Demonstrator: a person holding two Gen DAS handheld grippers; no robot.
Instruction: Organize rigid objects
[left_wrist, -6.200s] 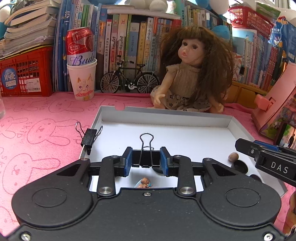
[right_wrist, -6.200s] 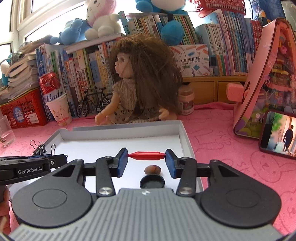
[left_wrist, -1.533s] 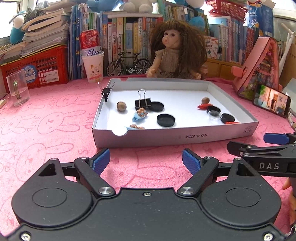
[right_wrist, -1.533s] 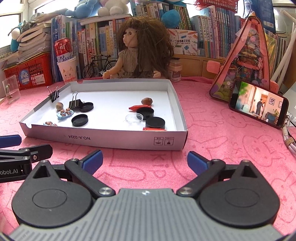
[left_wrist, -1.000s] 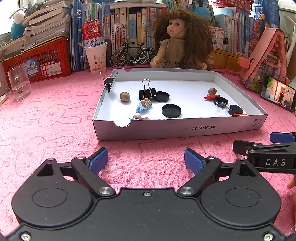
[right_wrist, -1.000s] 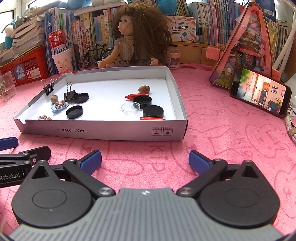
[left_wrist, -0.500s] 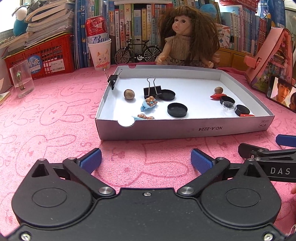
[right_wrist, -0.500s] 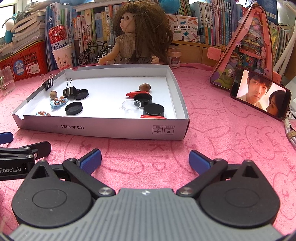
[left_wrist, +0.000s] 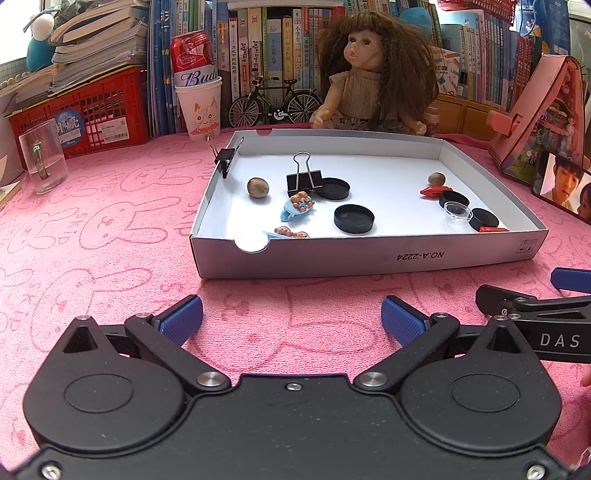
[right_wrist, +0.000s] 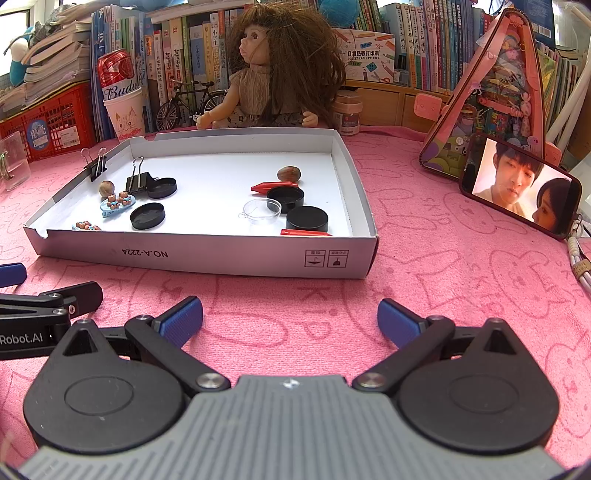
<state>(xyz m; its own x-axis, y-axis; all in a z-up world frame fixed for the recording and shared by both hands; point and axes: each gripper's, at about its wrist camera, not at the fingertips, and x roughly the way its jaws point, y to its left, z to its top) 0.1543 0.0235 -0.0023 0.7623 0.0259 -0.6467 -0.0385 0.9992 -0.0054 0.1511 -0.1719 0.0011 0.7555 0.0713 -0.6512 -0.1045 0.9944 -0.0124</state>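
Observation:
A shallow white box lid lies on the pink cloth. In it are a black binder clip, a nut, black caps, a blue toy clip, a red pen cap, a clear lid and a second nut. Another binder clip grips the lid's left wall. My left gripper is open and empty, in front of the lid. My right gripper is open and empty, in front of the lid's right corner.
A doll, a model bicycle and a paper cup with a can stand behind the lid before a row of books. A glass mug and red basket are at left. A phone and pink toy house are at right.
Both grippers released the binder clip and red pen cap in the lid, opened and drew back. In the last second they have barely moved.

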